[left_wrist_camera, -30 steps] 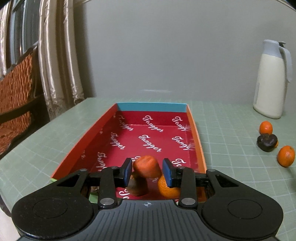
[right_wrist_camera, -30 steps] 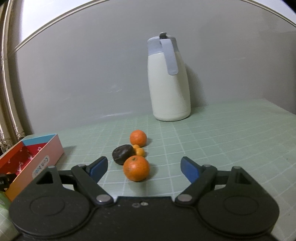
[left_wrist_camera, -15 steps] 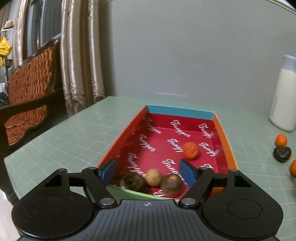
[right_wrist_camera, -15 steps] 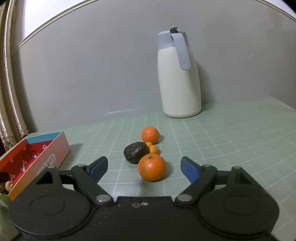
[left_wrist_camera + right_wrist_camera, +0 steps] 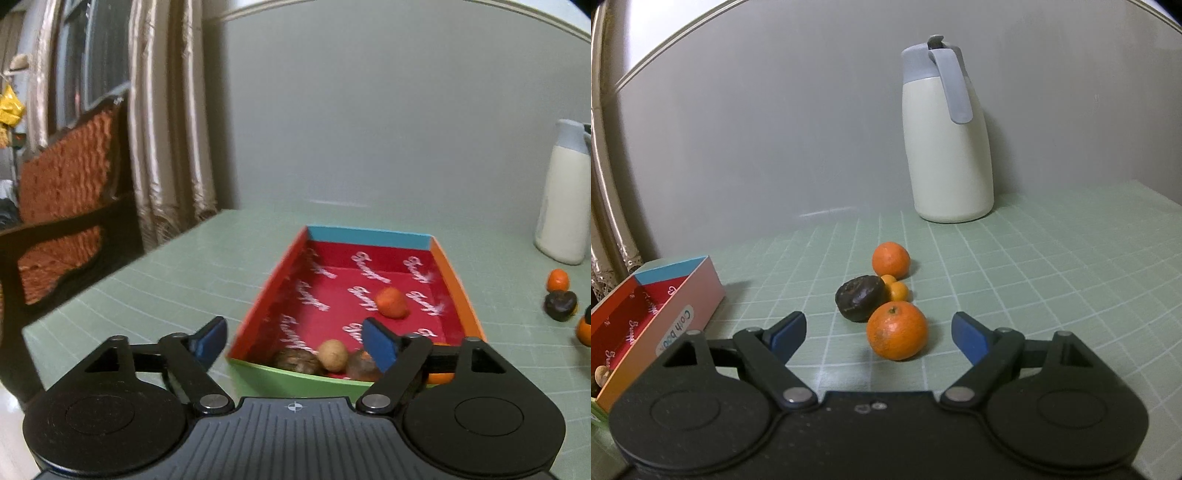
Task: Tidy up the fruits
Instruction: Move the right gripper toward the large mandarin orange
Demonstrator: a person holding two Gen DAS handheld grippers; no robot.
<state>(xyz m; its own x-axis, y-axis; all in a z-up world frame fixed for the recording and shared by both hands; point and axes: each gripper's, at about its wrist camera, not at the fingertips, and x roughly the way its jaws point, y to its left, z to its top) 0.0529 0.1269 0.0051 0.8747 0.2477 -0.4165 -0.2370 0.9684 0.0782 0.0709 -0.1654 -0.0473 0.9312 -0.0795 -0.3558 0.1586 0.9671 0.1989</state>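
A pale green gridded mat covers the table in front of a plain grey wall, with a cream jug at the back. The left gripper hangs just short of the red box, its jaws opening with nothing between them; an orange-red fruit lies mid-box and a tan round one sits at the near wall. The right gripper is spread wide, empty, facing the nearest orange. That orange nearly touches the dark fruit and two tiny kumquats, so closing carelessly could knock them rolling across the mat. The darker lumps in the box's near corner are blurred and partly hidden behind the left gripper's right finger.
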